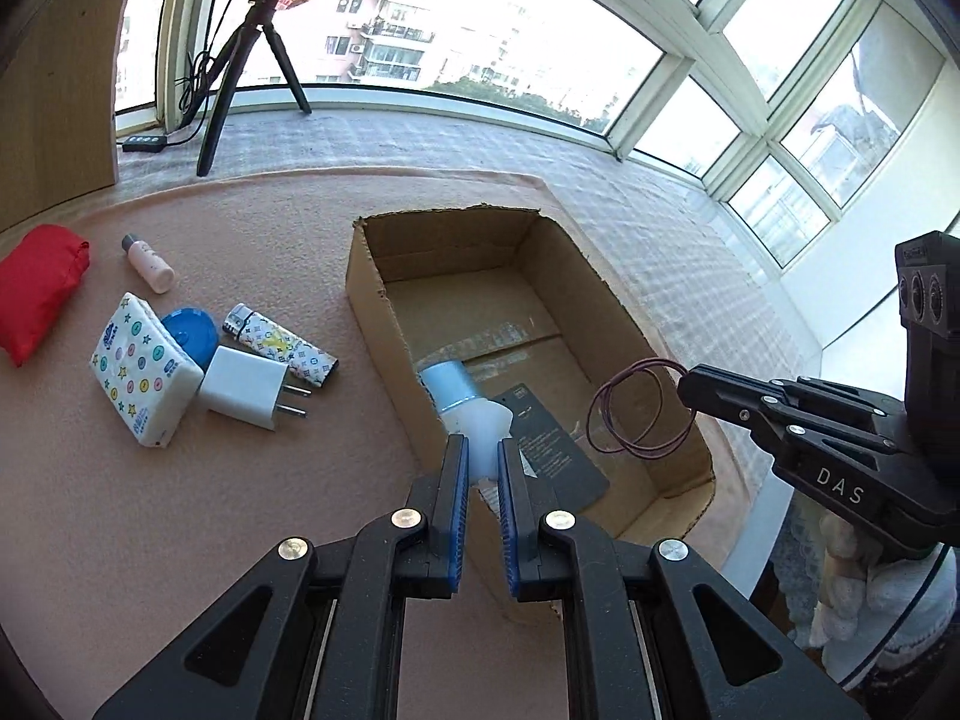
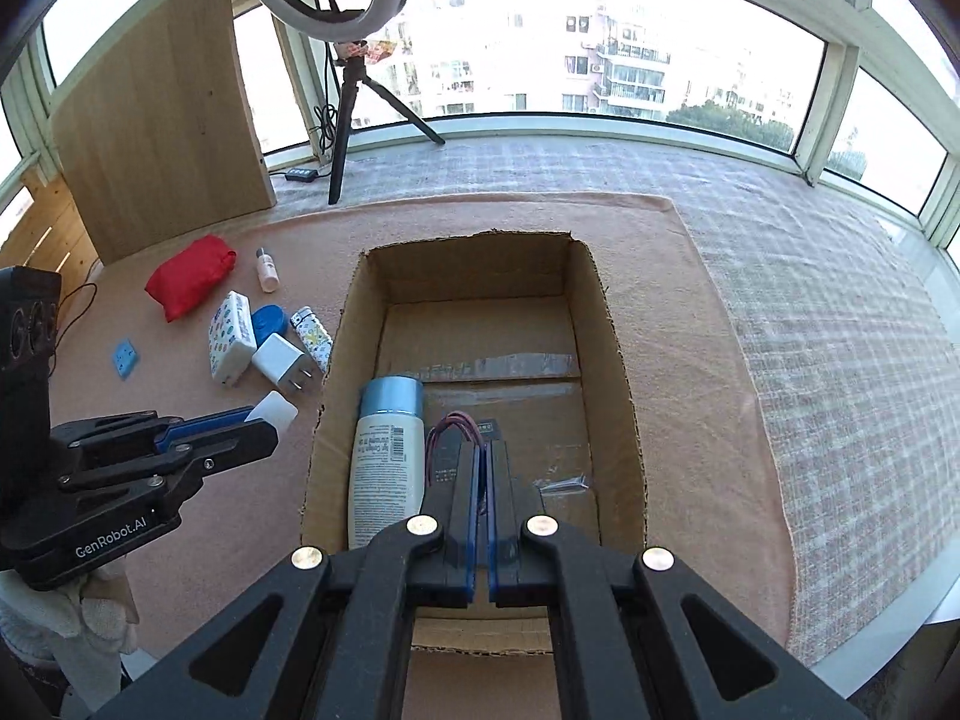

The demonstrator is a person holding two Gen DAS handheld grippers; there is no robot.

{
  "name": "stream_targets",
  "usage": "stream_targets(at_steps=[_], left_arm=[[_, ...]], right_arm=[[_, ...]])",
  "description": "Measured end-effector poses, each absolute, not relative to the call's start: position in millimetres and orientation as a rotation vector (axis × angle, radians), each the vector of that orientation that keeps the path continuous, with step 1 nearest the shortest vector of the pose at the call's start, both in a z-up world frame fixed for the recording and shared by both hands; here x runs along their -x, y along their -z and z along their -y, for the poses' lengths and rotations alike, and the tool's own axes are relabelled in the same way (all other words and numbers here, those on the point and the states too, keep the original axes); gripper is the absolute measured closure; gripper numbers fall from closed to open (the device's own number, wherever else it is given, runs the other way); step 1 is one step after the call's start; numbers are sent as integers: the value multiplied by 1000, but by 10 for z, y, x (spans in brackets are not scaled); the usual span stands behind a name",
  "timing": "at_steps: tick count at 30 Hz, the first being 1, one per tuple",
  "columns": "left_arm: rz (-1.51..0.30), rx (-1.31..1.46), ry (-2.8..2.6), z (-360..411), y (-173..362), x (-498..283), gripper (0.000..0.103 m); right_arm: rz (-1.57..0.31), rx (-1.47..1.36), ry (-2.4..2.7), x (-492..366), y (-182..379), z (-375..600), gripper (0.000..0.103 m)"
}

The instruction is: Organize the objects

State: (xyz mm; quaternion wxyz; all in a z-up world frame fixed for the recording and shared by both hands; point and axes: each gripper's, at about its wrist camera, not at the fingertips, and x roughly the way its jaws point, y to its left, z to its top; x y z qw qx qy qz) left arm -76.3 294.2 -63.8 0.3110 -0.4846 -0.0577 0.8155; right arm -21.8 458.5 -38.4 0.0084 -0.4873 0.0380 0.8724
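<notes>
Right gripper [image 2: 483, 468] pinches thin purple hair ties [image 2: 453, 427] above a cardboard box [image 2: 612, 324], beside a white bottle [image 2: 384, 468] along its left wall.

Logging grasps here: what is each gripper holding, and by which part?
The left gripper pinches a small white object by its narrow near end. The right gripper is shut on thin purple loops, gripping one edge while the rest hangs free.

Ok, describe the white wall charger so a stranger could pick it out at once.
Start at the open cardboard box on the pink mat and look just left of its outer wall, at the cluster of small items. The white wall charger lies nearest the box's near end, beside the star-patterned tissue pack. It alone is a plain white cube with two metal prongs.
</notes>
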Motion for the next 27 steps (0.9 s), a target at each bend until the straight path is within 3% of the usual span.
stream_targets(at_steps=[8, 11, 15, 27], left_arm=[[103, 1292, -2092, -3435, 731, 657, 92], [110, 1309, -2072, -3480, 748, 658, 85], [107, 1305, -2097, -3420, 722, 656, 84], [160, 1313, -2260, -2566, 544, 603, 84]], right_arm=[[-139, 1511, -2717, 180, 420, -4846, 101], [-156, 1506, -2719, 189, 424, -4890, 99], [-190, 1498, -2740, 205, 407, -4896, 74], [-192, 1550, -2864, 450, 326, -4265, 72]])
